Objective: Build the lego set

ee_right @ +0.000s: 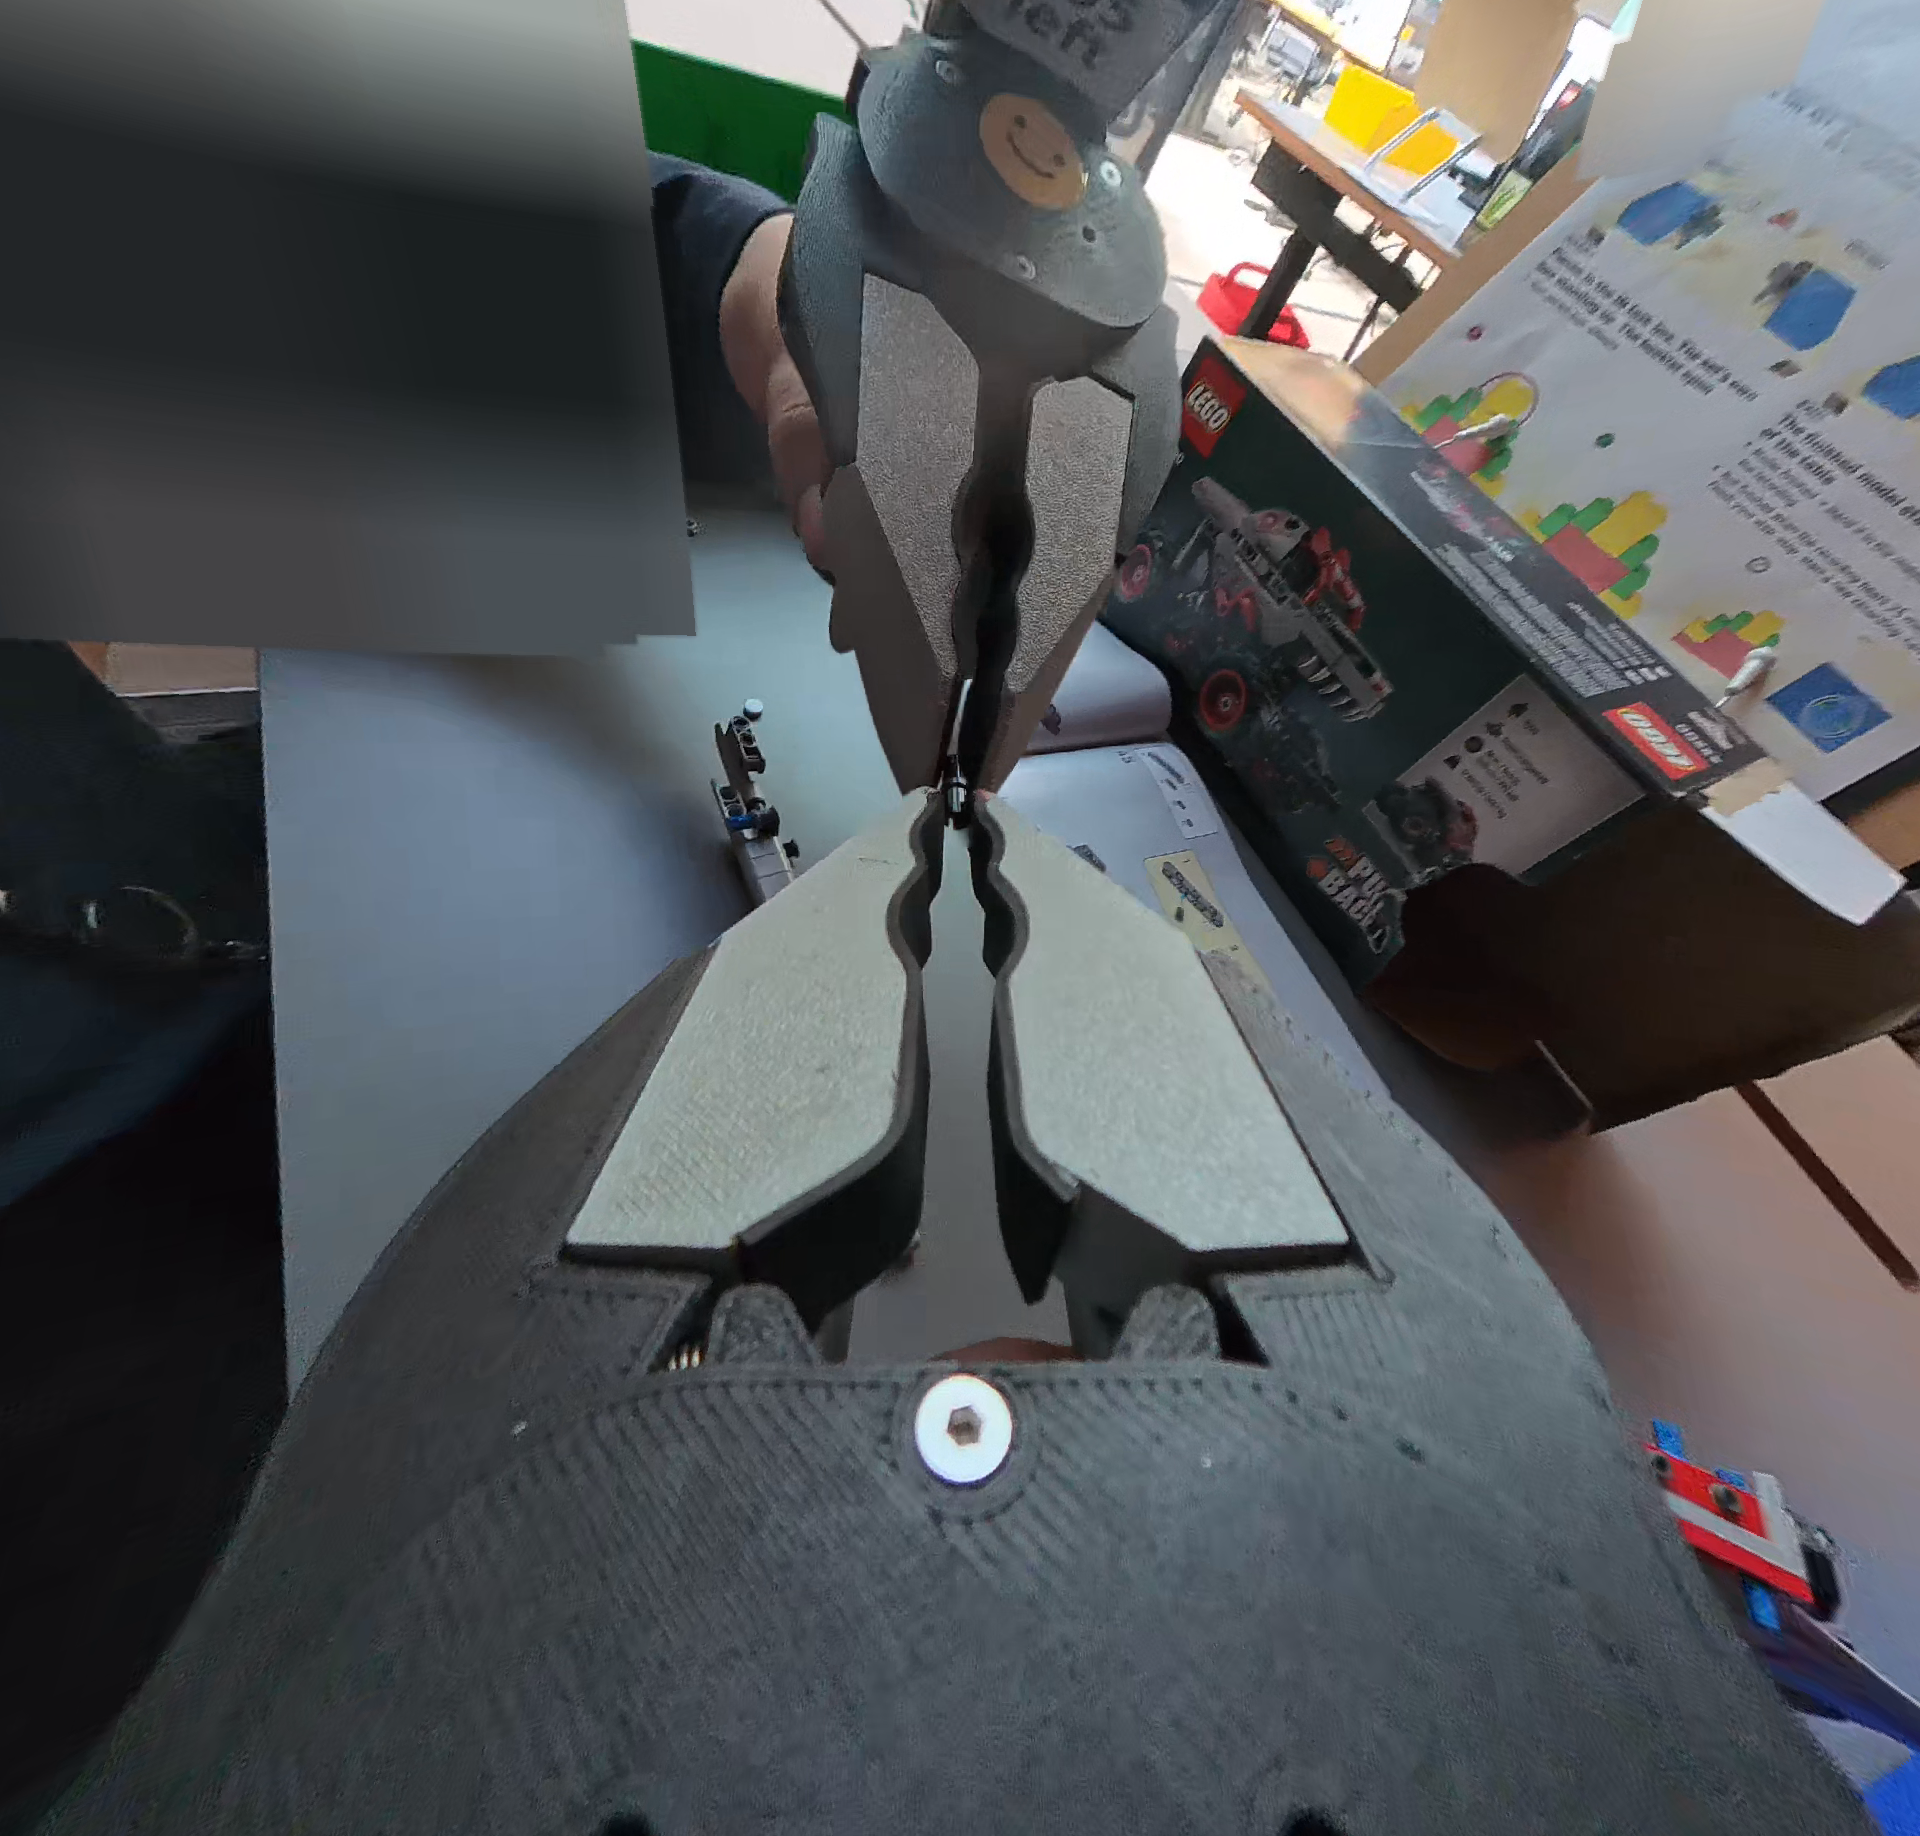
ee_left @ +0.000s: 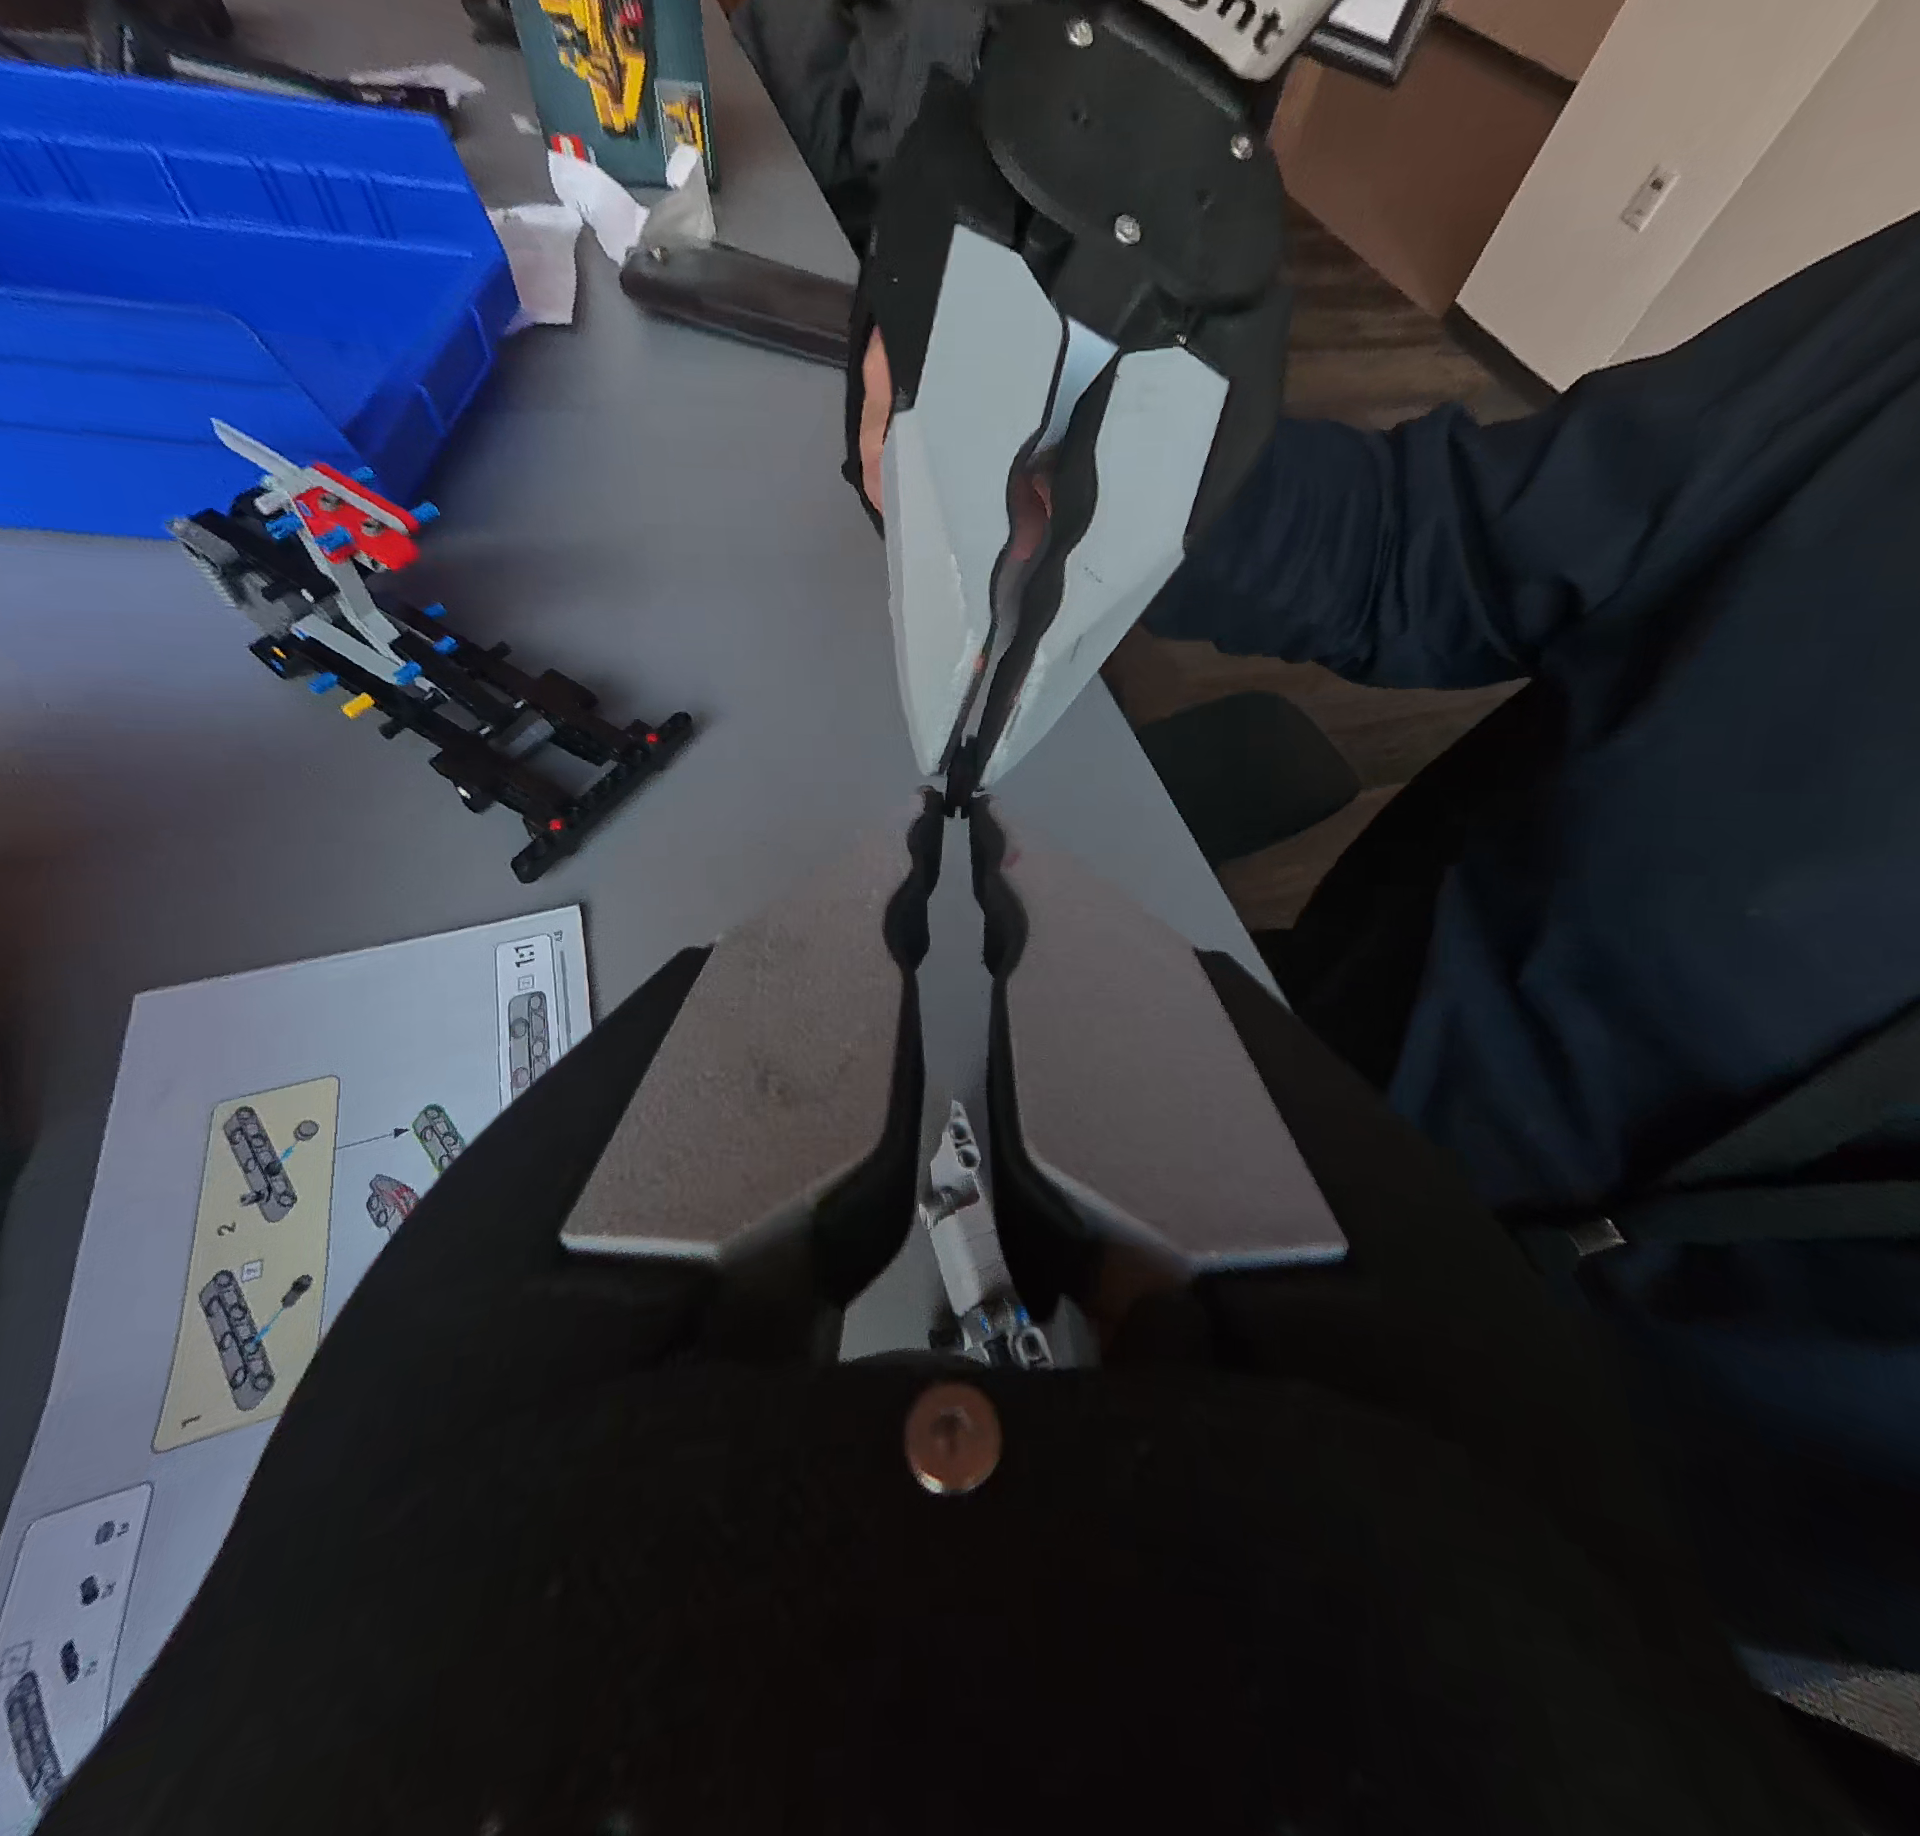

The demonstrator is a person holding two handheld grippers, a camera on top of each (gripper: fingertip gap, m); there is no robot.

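My left gripper (ee_left: 956, 812) and my right gripper (ee_right: 954, 807) meet tip to tip above the grey table (ee_left: 644, 539). A small black pin (ee_right: 954, 791) sits pinched between both pairs of fingertips; it also shows in the left wrist view (ee_left: 957, 794). Both grippers are shut on it. The right gripper (ee_left: 961, 773) comes in from above in the left wrist view, the left gripper (ee_right: 956, 773) from above in the right wrist view. A black lego chassis with red and grey parts (ee_left: 416, 643) lies on the table to the left. A small grey subassembly (ee_left: 961, 1225) lies under my left gripper.
An open instruction booklet (ee_left: 312, 1163) lies at the near left. Blue bins (ee_left: 208, 280) stand at the far left, a lego box (ee_right: 1403, 643) and a printed sheet (ee_right: 1662, 436) beyond. A person's dark sleeve (ee_left: 1558, 643) is on the right, past the table edge. My two grippers' fingertips are within a few centimetres of each other. The small grey subassembly (ee_left: 961, 1225) is about equally far from each gripper, around 12 cm.
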